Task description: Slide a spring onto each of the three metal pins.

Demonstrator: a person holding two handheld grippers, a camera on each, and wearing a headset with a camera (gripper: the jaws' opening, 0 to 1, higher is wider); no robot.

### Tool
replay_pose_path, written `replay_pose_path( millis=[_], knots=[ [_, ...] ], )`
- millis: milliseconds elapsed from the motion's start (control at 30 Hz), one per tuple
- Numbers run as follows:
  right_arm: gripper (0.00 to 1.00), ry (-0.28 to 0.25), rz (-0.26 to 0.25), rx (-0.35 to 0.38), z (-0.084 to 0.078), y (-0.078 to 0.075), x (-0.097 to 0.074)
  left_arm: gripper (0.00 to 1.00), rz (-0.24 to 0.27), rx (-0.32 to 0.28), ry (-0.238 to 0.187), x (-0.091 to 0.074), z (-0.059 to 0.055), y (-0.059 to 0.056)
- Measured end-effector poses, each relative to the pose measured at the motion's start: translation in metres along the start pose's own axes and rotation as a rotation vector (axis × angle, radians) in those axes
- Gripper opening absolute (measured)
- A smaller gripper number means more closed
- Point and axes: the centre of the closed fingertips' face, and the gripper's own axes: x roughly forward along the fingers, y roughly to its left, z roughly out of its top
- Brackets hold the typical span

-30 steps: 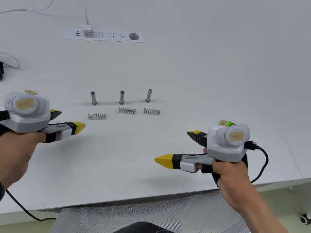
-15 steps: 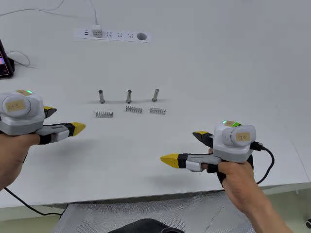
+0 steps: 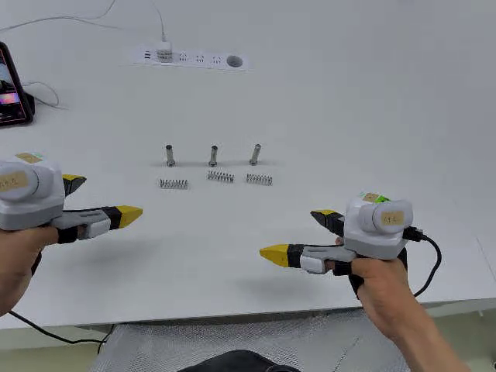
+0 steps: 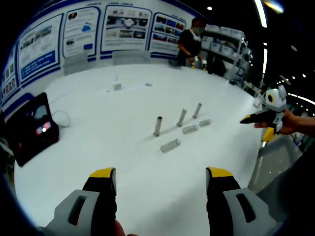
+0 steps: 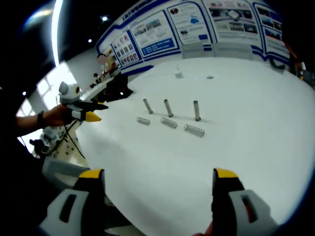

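Headcam has swung a bit vs 1 s ago: power strip (image 3: 198,58) and the pin row sit further right in frame, and a dark screen device (image 3: 12,85) is now in at the far-left table edge. Pins/springs are unchanged rel. to each other. Both grippers sit slightly lower in frame, standoff to the row approx same. Left gripper (image 3: 103,195): jaws spread wide, nothing betw. them, hovering over the white table (image 3: 349,116) on the near-left side, yellow tips aimed inward. Right gripper (image 3: 298,234): jaws also wide apart and empty, near the front-right edge, tips aimed left, black cable (image 3: 430,263) looping off its rear. Three pins stand upright in a row mid-table, named as seen in head view: L pin (image 3: 170,155), mid pin (image 3: 213,156), R pin (image 3: 255,153). One spring lies flat just in front of each pin on the person's side, close but not touching: L spring (image 3: 173,184), mid spring (image 3: 221,177), R spring (image 3: 260,180). No spring on any pin yet. Row is well apart from both grippers, further from the person than either tip pair, and laterally betw. the two. L spring is the nearest item to left gripper, R spring nearest to right gripper. Left gripper view: row runs diagonally ahead of the jaws, other gripper at far right. Right gripper view: row is ahead, above centre, other gripper at left, held in a hand.
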Motion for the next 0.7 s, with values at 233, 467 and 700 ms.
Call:
replay_pose_path(
  millis=[233,467,700],
  knots=[
    [0.92,-0.005,-0.001,0.007,0.002,0.000,0.000,0.81,-0.019,-0.028,0.001,-0.001,-0.008,-0.007],
    [0.92,-0.009,-0.003,0.013,0.003,0.000,0.000,0.82,-0.030,-0.022,0.015,0.002,-0.014,-0.013],
    [0.92,-0.012,-0.001,0.014,0.005,0.001,0.002,0.83,-0.039,-0.010,0.020,0.003,-0.011,-0.014]
  ],
)
